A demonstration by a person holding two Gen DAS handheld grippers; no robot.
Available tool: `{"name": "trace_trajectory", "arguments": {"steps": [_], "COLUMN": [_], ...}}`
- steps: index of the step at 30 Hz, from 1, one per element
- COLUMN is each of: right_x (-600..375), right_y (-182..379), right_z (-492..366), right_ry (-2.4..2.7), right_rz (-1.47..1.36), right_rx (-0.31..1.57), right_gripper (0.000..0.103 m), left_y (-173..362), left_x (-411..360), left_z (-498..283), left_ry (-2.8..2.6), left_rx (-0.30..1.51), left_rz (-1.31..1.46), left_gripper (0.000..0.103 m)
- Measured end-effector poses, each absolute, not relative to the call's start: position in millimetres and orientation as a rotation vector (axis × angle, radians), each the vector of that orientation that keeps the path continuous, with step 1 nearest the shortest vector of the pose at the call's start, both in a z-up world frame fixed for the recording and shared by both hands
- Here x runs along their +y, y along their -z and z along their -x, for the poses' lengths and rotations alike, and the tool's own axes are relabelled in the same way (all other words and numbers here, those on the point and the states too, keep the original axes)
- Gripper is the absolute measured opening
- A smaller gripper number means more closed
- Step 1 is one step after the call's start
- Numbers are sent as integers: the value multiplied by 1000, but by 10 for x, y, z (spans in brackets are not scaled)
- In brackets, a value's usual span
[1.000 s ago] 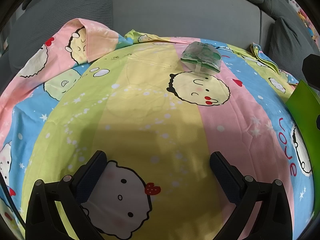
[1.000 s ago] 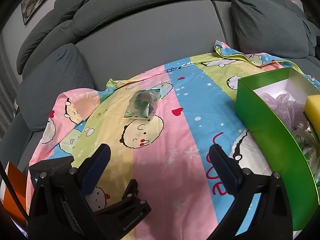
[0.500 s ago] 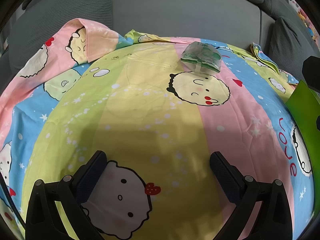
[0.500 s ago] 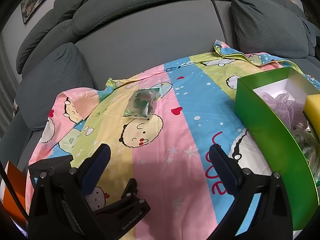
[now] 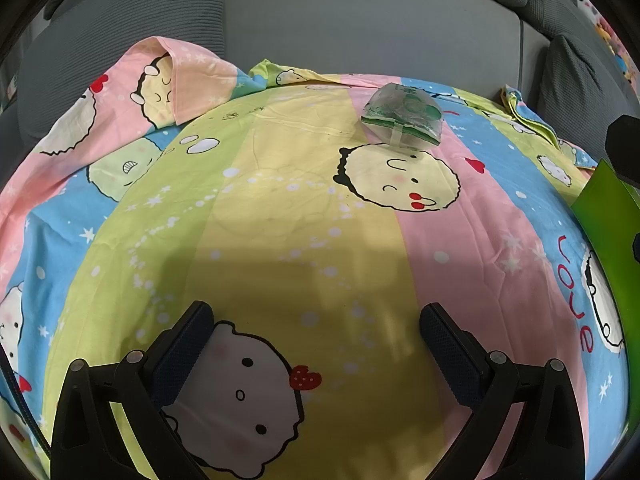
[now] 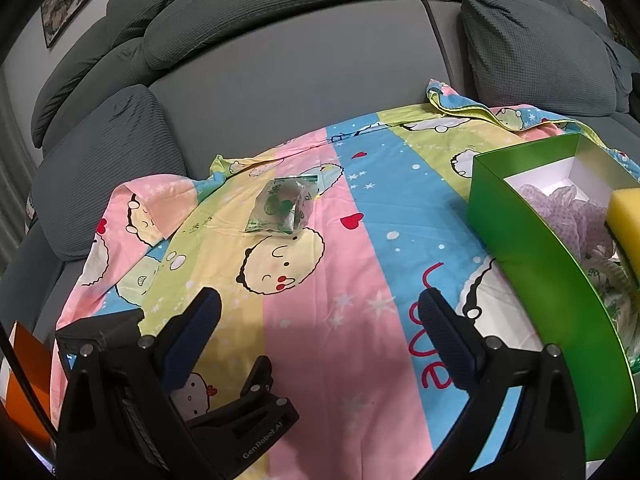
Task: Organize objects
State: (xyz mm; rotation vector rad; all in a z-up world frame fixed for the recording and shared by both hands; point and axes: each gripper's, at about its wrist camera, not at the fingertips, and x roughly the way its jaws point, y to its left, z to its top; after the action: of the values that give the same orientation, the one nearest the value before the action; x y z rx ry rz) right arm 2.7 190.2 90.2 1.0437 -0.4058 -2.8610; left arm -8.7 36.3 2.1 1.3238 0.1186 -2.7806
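Stowed in green cardboard box (image 6: 520, 240): yellow sponge block (image 6: 626, 216), lilac mesh puff (image 6: 568, 216). Outstanding: 1 clear green-printed plastic packet (image 6: 280, 212) on cartoon-print sheet (image 6: 340, 320). Left hand-held gripper (image 5: 316, 336), right hand-held gripper (image 6: 320, 320): spread, empty

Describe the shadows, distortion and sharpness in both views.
Left wrist view: fisheye bulges the cartoon sheet into a dome, with a broad soft shadow ahead of the left gripper; the plastic packet stays sharp. Right wrist view: dark vignetted corners, and the green box wall curves.
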Motion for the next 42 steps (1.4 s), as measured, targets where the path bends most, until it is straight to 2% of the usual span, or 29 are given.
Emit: {"name": "trace_trajectory", "arguments": {"steps": [42], "right_x": [1882], "right_y": [-902], "right_z": [-23], "right_ry": [2868], "right_rz": [-1056], "right_rx": [-371], "right_gripper": [99], "left_y": [-11], "left_x": [369], "left_z": [90], "left_ry": [2780], "left_rx": [119], "left_rz": [-1324], "left_gripper": [102]}}
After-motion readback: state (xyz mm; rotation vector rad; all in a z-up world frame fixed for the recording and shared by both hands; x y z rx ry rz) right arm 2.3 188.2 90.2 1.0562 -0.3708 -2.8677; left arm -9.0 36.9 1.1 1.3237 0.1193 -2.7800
